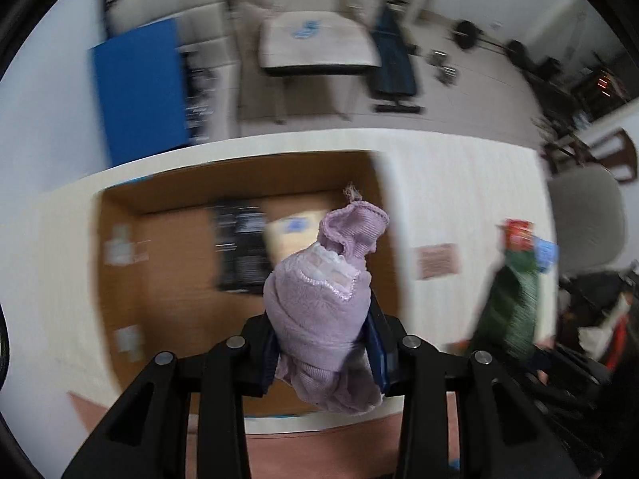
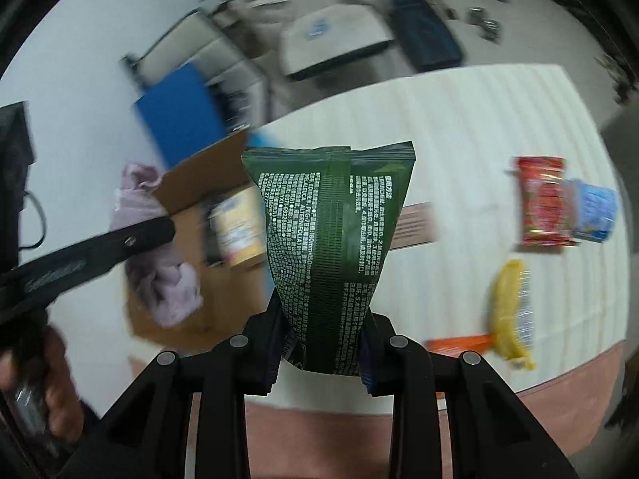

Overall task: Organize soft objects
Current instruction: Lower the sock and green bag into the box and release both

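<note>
Left claw (image 1: 323, 343) clamped on lilac cloth (image 1: 319, 303), held above open cardboard box (image 1: 167, 263); right claw (image 2: 323, 343) clamped on green pouch (image 2: 327, 239), right of box, over tabletop (image 2: 479, 127)

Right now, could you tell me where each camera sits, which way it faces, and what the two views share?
Left wrist: on the left gripper, facing down its fingers over the open cardboard box; it grips a lilac cloth.
Right wrist: on the right gripper, facing the white table; it grips a green packet. The left gripper and hand show.
Shared: box, cloth, packet, table.
</note>
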The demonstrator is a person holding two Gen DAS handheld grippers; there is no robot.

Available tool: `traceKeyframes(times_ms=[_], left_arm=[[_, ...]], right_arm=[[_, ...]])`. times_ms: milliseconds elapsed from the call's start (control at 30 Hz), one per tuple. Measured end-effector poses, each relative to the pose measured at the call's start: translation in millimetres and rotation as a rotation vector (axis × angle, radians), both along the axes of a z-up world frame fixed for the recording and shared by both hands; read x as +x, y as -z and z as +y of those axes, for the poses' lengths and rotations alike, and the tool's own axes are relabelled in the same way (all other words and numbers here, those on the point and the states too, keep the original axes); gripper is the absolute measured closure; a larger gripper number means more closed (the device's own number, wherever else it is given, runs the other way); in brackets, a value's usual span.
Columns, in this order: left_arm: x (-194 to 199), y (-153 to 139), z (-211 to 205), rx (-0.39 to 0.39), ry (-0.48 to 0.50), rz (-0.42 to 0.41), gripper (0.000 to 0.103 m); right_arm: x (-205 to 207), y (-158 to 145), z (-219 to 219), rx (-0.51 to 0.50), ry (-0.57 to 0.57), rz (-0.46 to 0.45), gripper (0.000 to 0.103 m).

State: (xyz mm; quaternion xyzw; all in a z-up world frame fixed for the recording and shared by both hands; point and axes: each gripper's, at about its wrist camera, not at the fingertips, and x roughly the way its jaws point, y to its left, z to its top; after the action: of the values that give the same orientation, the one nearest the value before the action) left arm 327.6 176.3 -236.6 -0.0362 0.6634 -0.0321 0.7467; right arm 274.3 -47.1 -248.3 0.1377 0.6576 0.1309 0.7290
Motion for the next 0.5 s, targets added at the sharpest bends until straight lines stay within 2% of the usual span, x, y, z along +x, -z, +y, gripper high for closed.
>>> traceKeyframes(times_ms=[100, 233, 367, 500], left_arm=[[0, 18, 55, 0.037, -0.085, 0.033, 0.069], [12, 56, 100, 0.039, -0.160, 0.105, 0.069], [31, 95, 117, 0.011, -0.203, 0.171, 0.069], [46, 128, 122, -0.003, -0.193, 0.228, 0.069]], right_arm=[[-11, -2, 45, -0.013, -0.069, -0.005, 0.070], [-15, 19, 104, -0.048, -0.138, 0.036, 0.070], [-12, 50, 135, -0.110, -0.168, 0.091, 0.070], [-6, 92, 151, -0.182, -0.184, 0.162, 0.070]])
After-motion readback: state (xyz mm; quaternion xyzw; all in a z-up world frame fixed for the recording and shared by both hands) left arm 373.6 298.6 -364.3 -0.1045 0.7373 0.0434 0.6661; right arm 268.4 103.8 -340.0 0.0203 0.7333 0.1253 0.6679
